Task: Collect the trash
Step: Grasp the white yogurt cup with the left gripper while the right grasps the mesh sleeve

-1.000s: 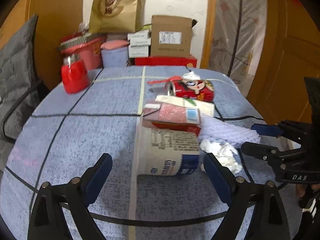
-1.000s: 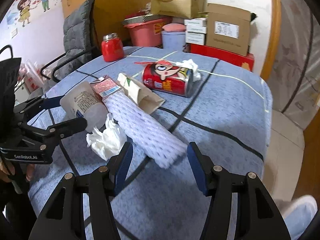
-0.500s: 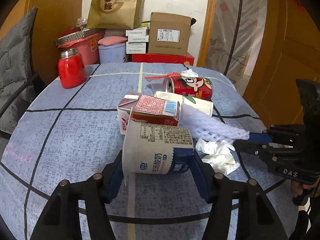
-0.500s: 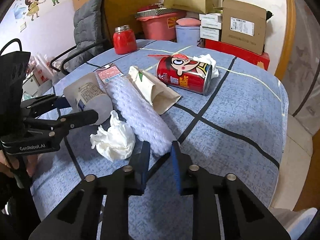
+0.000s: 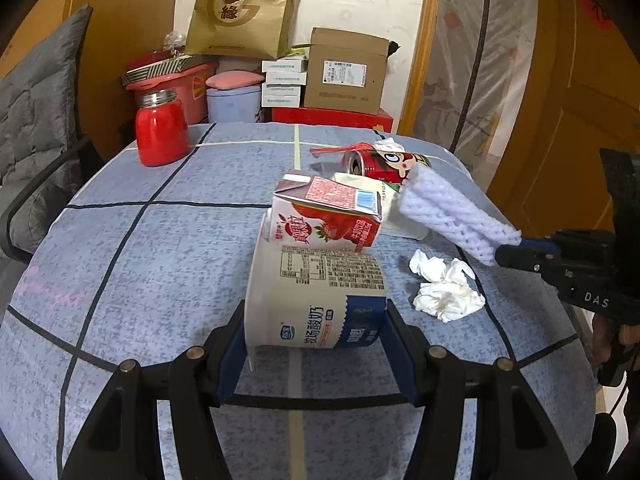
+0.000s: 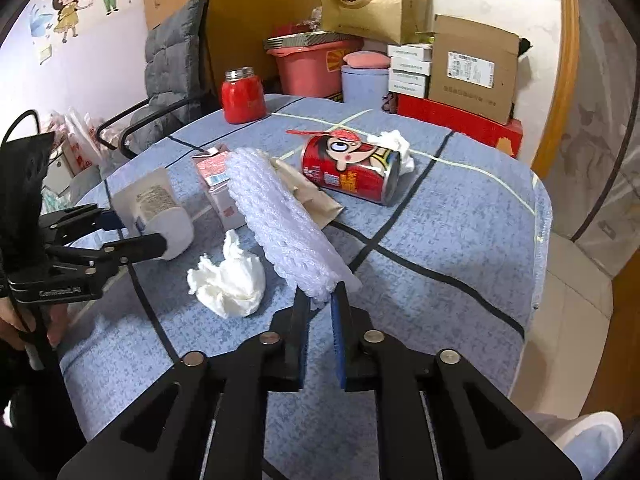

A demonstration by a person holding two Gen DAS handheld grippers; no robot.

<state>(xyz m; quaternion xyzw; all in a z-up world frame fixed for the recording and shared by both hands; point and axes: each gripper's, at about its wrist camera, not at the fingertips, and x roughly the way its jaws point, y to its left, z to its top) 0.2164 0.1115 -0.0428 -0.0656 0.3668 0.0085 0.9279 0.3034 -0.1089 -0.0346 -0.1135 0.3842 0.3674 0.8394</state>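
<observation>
Jaws of my left gripper point(image 5: 316, 344) clamp the yogurt cup point(image 5: 316, 300); my right gripper point(image 6: 320, 312) pinches the foam net sleeve point(image 6: 280, 220), tissue wad point(image 6: 228, 284) at its ten o'clock.

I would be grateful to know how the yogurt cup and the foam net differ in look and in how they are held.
The yogurt cup is rigid and printed; the foam net is soft, white mesh. The left claw spans the cup's width; the right claw pinches only the net's end. Both are gripped.
</observation>
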